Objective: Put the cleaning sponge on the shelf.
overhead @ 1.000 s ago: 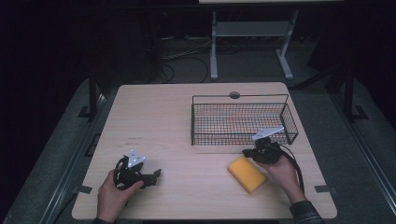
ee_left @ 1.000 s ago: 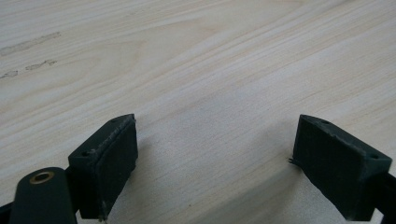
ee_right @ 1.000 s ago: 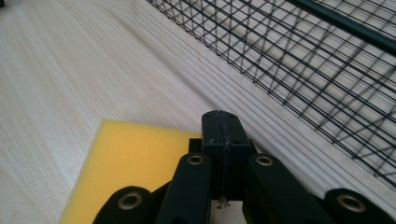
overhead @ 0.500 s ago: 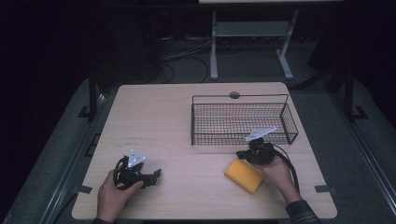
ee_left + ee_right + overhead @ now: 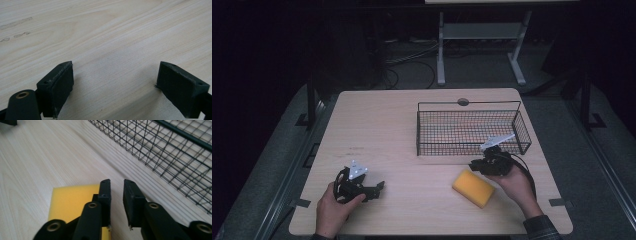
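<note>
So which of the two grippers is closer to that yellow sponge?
The right gripper. It hovers just beside the yellow sponge, jaws slightly apart after just opening, nothing between them. The left gripper rests far across the table, jaws wide open.

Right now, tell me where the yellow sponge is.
In the high view, the yellow sponge lies on the table's near right, just left of the right gripper, before the wire basket.

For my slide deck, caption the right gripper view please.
Right gripper, jaws slightly apart, above a yellow rectangular sponge beside a black wire mesh basket on a light wooden table.
</note>
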Demonstrator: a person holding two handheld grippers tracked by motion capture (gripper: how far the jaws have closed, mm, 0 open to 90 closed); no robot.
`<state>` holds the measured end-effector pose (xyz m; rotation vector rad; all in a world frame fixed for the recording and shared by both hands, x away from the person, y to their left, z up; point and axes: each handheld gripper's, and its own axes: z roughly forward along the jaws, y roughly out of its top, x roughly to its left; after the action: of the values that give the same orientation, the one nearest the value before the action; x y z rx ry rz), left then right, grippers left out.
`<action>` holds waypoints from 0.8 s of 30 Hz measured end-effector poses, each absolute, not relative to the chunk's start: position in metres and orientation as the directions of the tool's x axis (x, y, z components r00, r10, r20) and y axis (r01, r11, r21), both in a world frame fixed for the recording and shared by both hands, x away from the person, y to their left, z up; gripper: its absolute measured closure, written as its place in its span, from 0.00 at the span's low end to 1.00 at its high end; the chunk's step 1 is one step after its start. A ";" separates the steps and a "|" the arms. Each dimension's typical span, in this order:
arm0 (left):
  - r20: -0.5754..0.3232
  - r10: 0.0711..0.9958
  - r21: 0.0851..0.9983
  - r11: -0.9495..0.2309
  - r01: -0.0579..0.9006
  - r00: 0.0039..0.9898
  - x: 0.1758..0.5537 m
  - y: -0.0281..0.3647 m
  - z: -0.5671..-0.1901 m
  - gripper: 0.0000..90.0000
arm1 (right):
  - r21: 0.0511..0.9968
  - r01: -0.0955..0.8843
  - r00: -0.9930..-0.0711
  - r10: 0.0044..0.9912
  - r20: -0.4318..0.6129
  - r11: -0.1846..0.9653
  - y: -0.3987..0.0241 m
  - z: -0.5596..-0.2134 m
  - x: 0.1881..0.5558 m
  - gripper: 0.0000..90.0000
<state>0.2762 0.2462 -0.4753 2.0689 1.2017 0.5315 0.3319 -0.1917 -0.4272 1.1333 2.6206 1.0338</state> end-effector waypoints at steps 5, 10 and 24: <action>0.012 0.871 0.726 -0.345 0.594 0.491 0.276 0.246 -0.475 0.15 | 0.592 0.625 -0.709 0.688 0.157 0.509 -0.194 -0.424 0.331 0.68; 0.012 0.871 0.726 -0.345 0.594 0.491 0.276 0.246 -0.475 0.15 | 0.566 0.635 -0.704 0.696 0.142 0.526 -0.196 -0.417 0.326 0.52; 0.012 0.871 0.727 -0.345 0.594 0.491 0.276 0.246 -0.475 0.15 | 0.501 0.644 -0.717 0.685 0.130 0.578 -0.190 -0.412 0.317 0.24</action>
<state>0.2762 0.2462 -0.4754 2.0683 1.2013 0.5321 0.3168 -0.1901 -0.4124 1.1480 2.7213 0.8145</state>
